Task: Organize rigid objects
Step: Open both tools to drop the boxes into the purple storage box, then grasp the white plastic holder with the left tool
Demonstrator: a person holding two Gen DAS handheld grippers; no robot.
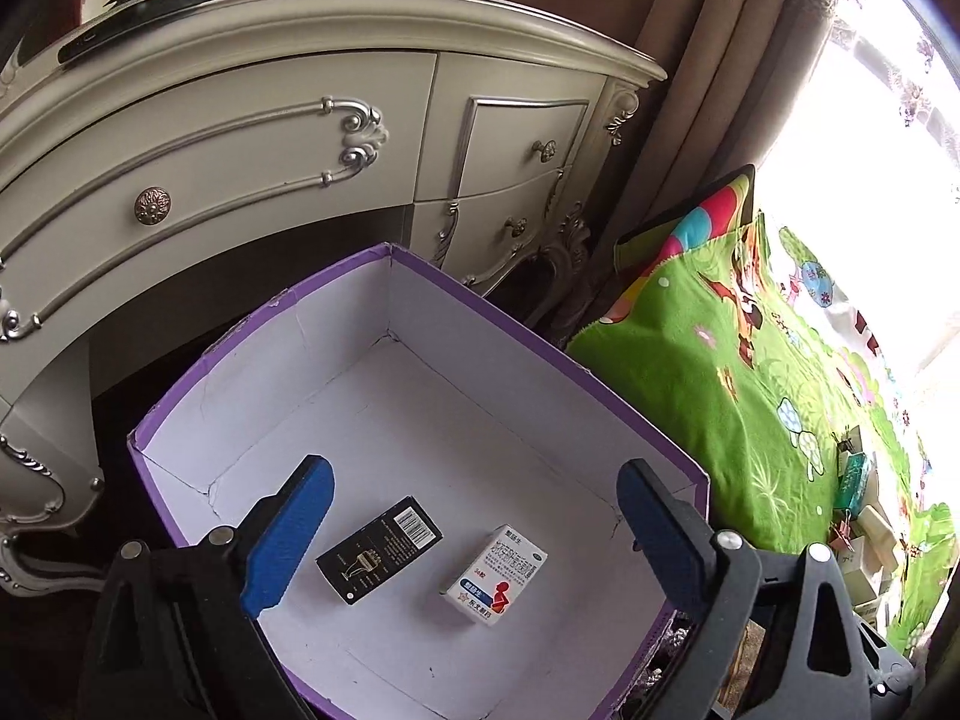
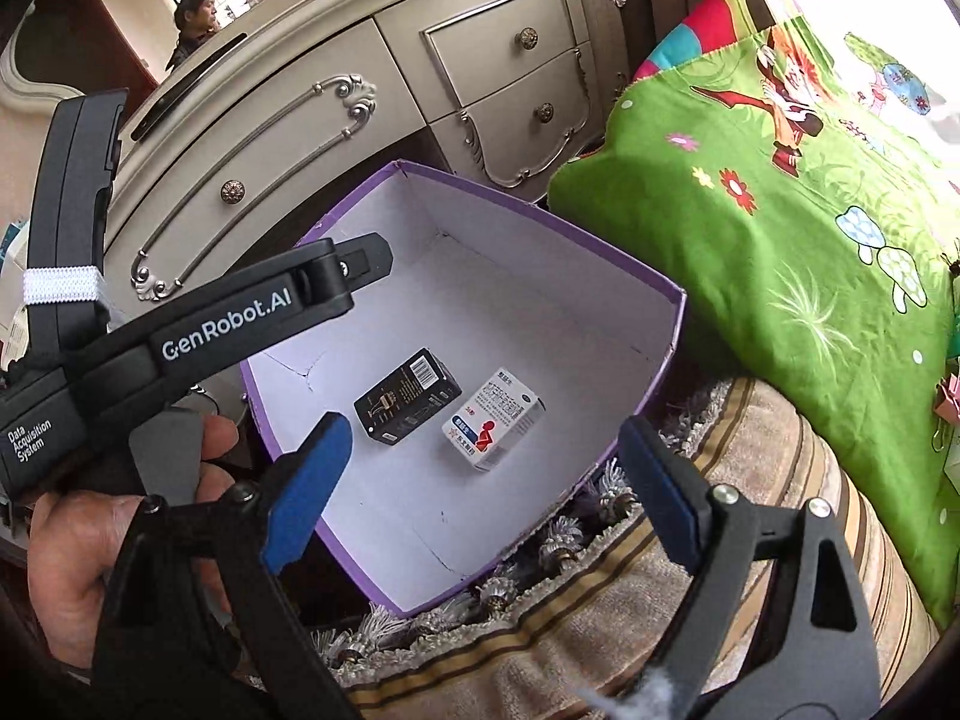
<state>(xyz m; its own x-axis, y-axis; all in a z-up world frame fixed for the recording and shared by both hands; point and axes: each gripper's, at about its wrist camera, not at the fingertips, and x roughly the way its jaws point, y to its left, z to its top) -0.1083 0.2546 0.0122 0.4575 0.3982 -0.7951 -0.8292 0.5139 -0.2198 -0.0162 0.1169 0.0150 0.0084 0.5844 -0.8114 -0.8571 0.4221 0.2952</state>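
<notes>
While both grippers hang spread and empty over the purple-rimmed box [image 1: 606,378], a black carton [image 1: 379,549] and a white medicine carton [image 1: 495,575] lie side by side, apart, on its floor.

Left gripper [image 1: 474,516] and right gripper [image 2: 486,468] should lift clear of the walls before reaching for what look like more small packs [image 1: 861,516] on the green cartoon blanket [image 2: 780,252]; beyond stands a cream carved dresser [image 1: 240,138], with a fringed striped cushion [image 2: 690,540] beside the box.
</notes>
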